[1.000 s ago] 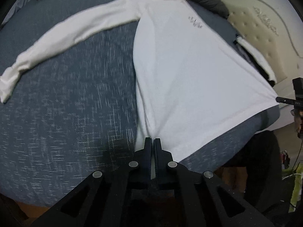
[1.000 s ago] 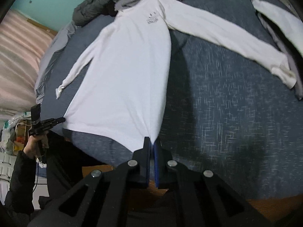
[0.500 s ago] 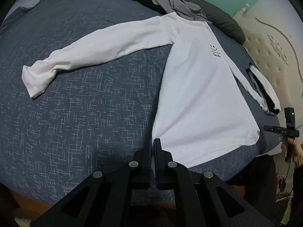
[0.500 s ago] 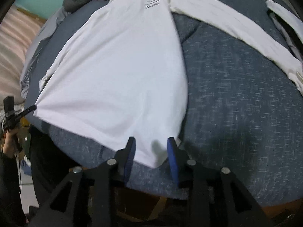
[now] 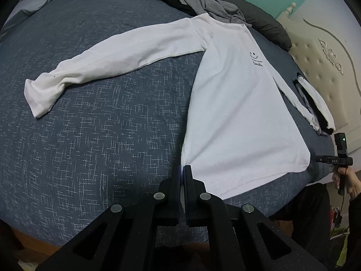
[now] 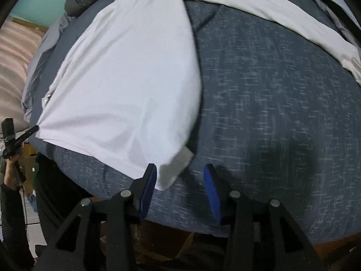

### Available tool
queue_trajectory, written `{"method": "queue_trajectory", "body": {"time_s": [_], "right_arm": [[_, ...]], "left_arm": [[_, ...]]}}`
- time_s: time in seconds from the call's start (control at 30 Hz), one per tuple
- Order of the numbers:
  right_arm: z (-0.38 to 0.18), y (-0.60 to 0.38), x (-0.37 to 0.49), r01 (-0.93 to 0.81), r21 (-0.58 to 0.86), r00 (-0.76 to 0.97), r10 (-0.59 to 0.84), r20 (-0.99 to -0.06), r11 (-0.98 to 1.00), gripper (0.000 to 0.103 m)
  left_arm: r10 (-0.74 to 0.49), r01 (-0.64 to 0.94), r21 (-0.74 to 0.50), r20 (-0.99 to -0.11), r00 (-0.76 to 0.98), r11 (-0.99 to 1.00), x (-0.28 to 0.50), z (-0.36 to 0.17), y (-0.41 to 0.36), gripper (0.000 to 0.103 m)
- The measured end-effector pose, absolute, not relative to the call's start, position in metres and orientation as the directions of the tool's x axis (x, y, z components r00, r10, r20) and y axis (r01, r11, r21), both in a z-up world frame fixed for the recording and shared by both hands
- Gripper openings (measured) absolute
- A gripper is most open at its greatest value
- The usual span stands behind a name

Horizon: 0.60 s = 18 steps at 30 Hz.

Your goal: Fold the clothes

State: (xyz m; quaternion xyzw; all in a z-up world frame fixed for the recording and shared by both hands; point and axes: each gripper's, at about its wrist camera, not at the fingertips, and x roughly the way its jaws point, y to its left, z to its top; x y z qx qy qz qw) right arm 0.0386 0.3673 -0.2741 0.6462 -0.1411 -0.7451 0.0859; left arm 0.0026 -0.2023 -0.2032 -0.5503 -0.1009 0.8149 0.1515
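Claws: left gripper (image 5: 182,169) is clenched on the near hem corner of the white long-sleeved shirt (image 5: 237,103); right gripper (image 6: 179,176) stands released, jaws apart, with the other hem corner lying loose between its blue pads (image 6: 149,180), touching neither as far as I can tell.
Bed: dark blue flecked bedspread (image 5: 101,135) spreads ahead of and beneath both claws; it serves as the flat folding surface.
Shirt: lies front up ahead of both claws, collar at the far end, hem nearest them at the bed's edge, body drawn smooth, probably from being pulled taut by its corners.
Sleeves: one sleeve (image 5: 108,67) stretches out ahead and left of the left claw; the other sleeve (image 6: 282,20) runs ahead and right of the right claw. Both lie spread wide, ready to be folded inward.
Hem corner: the flap (image 6: 178,164) just ahead of the right claw is turned over, showing its underside, so it looks freshly let go.
Far clutter: dark and grey clothes (image 5: 203,2) are heaped beyond the collar, apart from the work.
Judgement: spreading seems nearly done; the left claw likely lets go next before a sleeve fold.
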Motion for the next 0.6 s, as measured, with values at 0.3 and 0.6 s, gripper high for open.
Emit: {"method": "queue_trajectory", "body": {"time_s": [0.3, 0.6], "right_arm": [[-0.284, 0.362, 0.030, -0.038, 0.257, -0.134, -0.250, -0.959, -0.966, 0.044], [-0.299, 0.331, 0.017, 0.068, 0.146, -0.128, -0.154, -0.980, -0.987, 0.008]], "left_arm": [[0.359, -0.138, -0.331, -0.866, -0.348, -0.933, 0.003, -0.202, -0.199, 0.002], [0.362, -0.142, -0.333, -0.865, -0.346, -0.932, 0.006, -0.203, -0.198, 0.002]]}}
